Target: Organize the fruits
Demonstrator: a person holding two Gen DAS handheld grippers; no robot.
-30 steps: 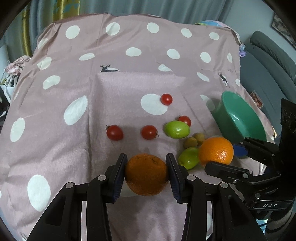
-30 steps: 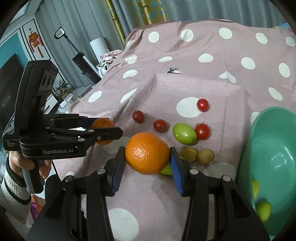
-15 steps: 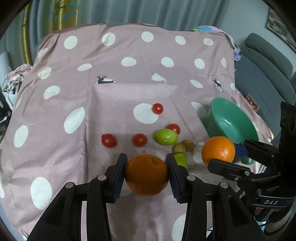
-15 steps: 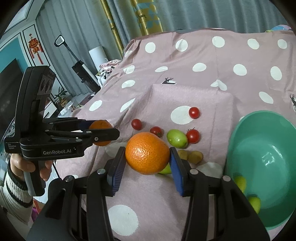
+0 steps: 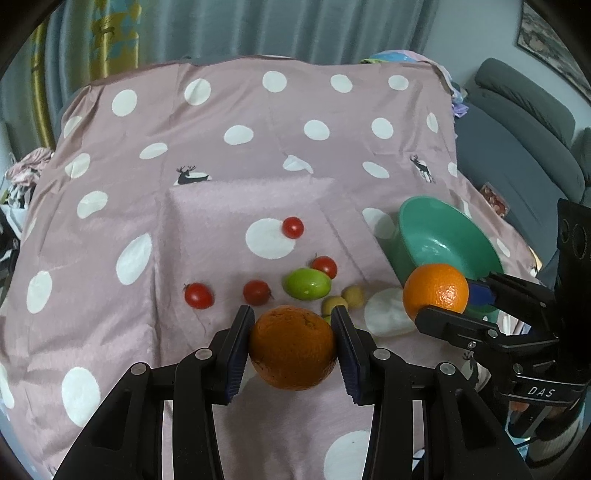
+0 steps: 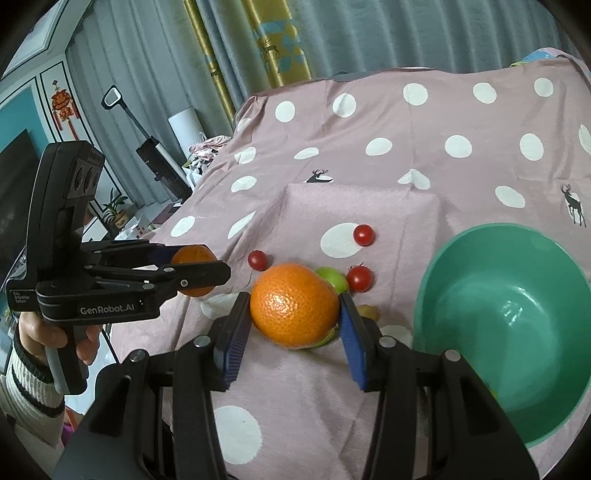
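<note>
My left gripper (image 5: 292, 347) is shut on a dark orange (image 5: 291, 347), held above the spotted pink cloth (image 5: 221, 147). My right gripper (image 6: 294, 306) is shut on a brighter orange (image 6: 293, 304), which also shows at the right of the left wrist view as the orange (image 5: 436, 293) in front of the green bowl (image 5: 448, 240). In the right wrist view the green bowl (image 6: 509, 317) sits just right of the held orange. On the cloth lie several cherry tomatoes (image 5: 293, 227), a green fruit (image 5: 307, 283) and two small yellowish fruits (image 5: 352, 295).
The cloth drapes over a raised block in the middle. A grey sofa (image 5: 524, 122) stands to the right and curtains (image 5: 258, 26) hang behind. At the left of the right wrist view a hand (image 6: 44, 332) in a striped sleeve holds the left gripper's handle.
Both grippers rose and pulled back with their oranges still held; the fruits on the cloth look smaller and farther. The bowl fills more of the right wrist view.
</note>
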